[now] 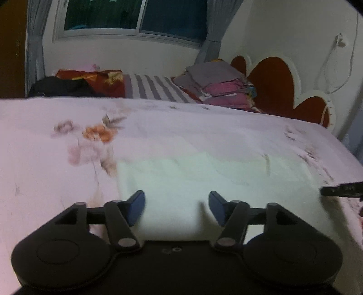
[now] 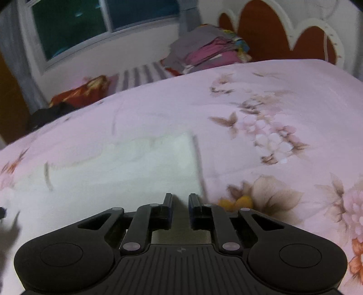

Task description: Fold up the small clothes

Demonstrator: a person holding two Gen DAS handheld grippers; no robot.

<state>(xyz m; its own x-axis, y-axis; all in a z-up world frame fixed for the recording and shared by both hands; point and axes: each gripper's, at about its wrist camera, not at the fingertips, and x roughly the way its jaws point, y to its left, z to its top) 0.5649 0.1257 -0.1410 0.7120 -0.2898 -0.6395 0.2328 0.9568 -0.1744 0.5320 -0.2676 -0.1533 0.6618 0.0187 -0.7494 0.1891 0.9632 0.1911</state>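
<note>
A bedroom, with a bed covered by a pink floral sheet (image 1: 204, 127) that fills most of both views. A white cloth (image 1: 181, 172) lies spread flat on the sheet, pale against the pink, with soft wrinkles across it.

The left gripper (image 1: 176, 205) is above the near edge of the cloth, its blue-tipped fingers (image 1: 137, 204) spread wide apart with only cloth showing between them. The right gripper (image 2: 180, 207) is at the near right corner of the cloth (image 2: 127, 168); its fingers stand a narrow gap apart, and whether they touch the cloth cannot be told.

Beyond the cloth, at the far side of the bed, a stack of folded clothes (image 1: 222, 88) in grey and pink sits beside a red-and-white scalloped headboard (image 1: 274, 84). A striped sheet (image 1: 154, 87) lies left of that stack, then a red patterned bundle (image 1: 95, 79) and a dark heap (image 1: 59, 87). A window (image 1: 136, 18) with grey curtains is on the wall behind.
</note>
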